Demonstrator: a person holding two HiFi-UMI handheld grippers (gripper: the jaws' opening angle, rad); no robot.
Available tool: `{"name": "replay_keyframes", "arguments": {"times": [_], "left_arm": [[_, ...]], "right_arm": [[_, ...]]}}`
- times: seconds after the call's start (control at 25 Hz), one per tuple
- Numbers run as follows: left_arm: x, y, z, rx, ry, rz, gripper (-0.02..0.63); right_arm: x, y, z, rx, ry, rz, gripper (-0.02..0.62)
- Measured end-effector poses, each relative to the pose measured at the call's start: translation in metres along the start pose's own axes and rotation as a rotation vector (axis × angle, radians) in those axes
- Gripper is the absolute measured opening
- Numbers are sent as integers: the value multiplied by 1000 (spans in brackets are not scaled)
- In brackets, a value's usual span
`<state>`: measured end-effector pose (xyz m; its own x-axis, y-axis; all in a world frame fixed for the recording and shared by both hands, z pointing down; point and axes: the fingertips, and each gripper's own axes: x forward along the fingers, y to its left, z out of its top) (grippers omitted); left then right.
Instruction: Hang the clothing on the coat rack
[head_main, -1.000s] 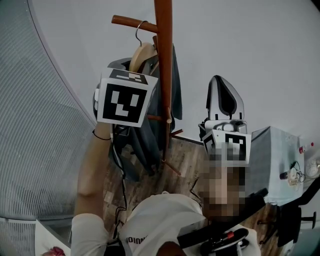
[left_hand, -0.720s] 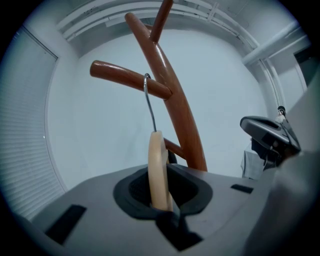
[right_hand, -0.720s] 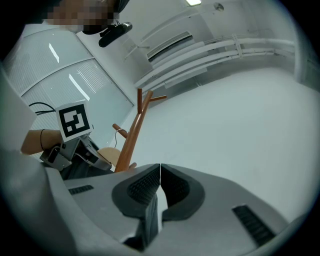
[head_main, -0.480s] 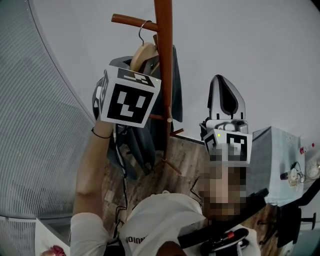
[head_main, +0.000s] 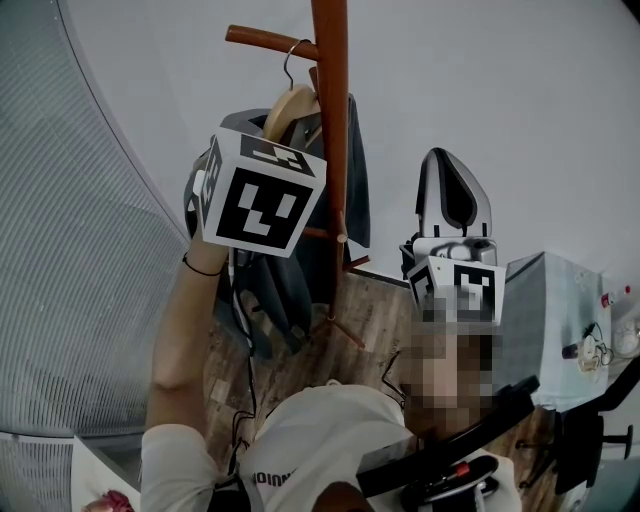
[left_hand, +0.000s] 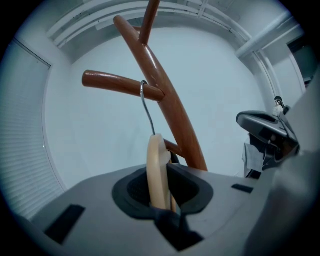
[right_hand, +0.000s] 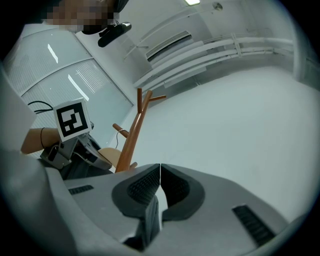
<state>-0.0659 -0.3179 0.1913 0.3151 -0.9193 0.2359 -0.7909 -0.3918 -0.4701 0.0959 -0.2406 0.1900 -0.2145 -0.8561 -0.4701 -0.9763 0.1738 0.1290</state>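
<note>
The reddish-brown coat rack (head_main: 328, 150) stands in front of me. A wooden hanger (head_main: 290, 105) hangs by its wire hook (left_hand: 145, 102) on the upper left peg (left_hand: 117, 81). Dark grey clothing (head_main: 352, 170) drapes from it down the pole. My left gripper (left_hand: 162, 189) has the hanger's wooden top (left_hand: 158, 170) between its jaws. They have just been opening, and a dark gap shows beside the wood. Its marker cube (head_main: 258, 195) hides the jaws in the head view. My right gripper (head_main: 448, 175) points up to the right of the rack, shut (right_hand: 160, 185) on nothing.
Lower pegs (head_main: 345, 335) stick out near the rack's base above the wood floor (head_main: 300, 350). A curved blind wall (head_main: 70, 250) runs along the left. A pale box-like table (head_main: 545, 310) with small items (head_main: 590, 350) stands at the right. A cable (head_main: 245, 350) hangs below my left arm.
The left gripper's marker cube has rolled a little, showing more of its left face. The hanger stays on the peg. The right gripper has not moved.
</note>
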Motion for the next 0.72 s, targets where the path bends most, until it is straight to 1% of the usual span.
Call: {"name": "replay_keyframes", "arguments": {"times": [0.16, 0.36, 0.48, 0.56, 0.64, 0.72], "left_arm": [[-1, 2, 1, 32, -2, 26, 84], [-6, -1, 5, 57, -26, 23, 97], [-12, 0, 9, 80, -49, 34, 104], [-18, 3, 16, 89, -93, 49, 112], [-27, 6, 25, 98, -153, 78, 115], [-36, 9, 32, 116, -194, 108, 115]], "right_arm": [[0, 1, 1, 1, 4, -1, 21], [-2, 0, -1, 5, 2, -4, 21], [-1, 0, -1, 8, 6, -5, 21], [-1, 0, 0, 6, 4, -3, 21], [-1, 2, 0, 5, 5, 2, 21], [0, 3, -1, 7, 7, 8, 21]]}}
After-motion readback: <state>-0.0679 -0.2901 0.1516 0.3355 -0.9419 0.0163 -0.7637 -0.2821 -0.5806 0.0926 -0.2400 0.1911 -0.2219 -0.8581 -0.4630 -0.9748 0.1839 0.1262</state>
